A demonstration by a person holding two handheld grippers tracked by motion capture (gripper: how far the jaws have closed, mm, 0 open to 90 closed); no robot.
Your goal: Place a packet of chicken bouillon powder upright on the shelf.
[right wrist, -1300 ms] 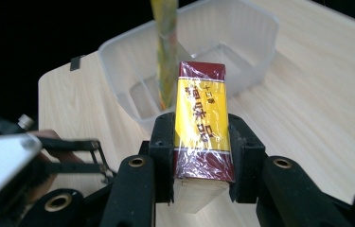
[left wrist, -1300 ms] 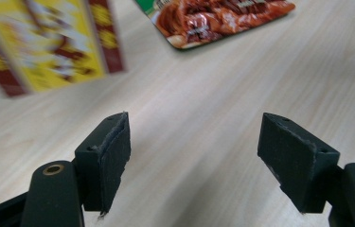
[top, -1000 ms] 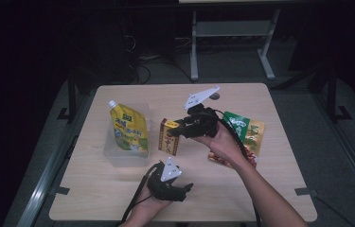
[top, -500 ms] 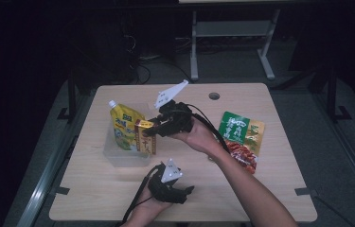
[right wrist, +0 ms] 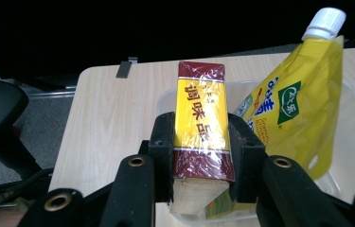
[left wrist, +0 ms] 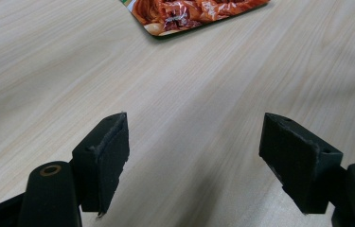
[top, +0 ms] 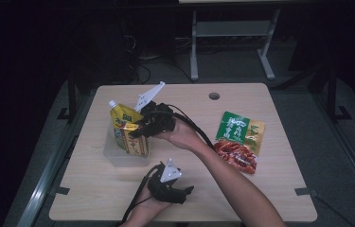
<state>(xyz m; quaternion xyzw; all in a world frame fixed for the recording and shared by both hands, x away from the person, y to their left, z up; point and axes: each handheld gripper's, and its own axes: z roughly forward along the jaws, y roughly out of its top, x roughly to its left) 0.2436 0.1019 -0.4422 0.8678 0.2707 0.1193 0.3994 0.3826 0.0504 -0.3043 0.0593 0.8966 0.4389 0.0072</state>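
Note:
My right gripper (top: pixel 139 130) (right wrist: pixel 200 156) is shut on a yellow and dark red box (right wrist: pixel 199 124) (top: pixel 136 142). It holds the box over the clear plastic tub (top: pixel 113 152) at the table's left. A yellow spouted pouch (top: pixel 119 121) (right wrist: pixel 294 109) with a white cap stands in that tub, right beside the box. Near the table's front edge my left gripper (top: pixel 184 193) (left wrist: pixel 194 161) rests low and open, with bare tabletop between its jaws. A green and red food packet (top: pixel 238 139) (left wrist: pixel 189 12) lies flat on the right side of the table.
The light wood table (top: pixel 189 113) has a round cable hole (top: pixel 214 96) near its far edge. A metal stand (top: pixel 232 33) and cables sit on the dark floor behind the table. My right forearm crosses the table's middle.
My right gripper has carried the box leftward from the table's middle to over the tub beside the pouch. The left gripper has stayed put.

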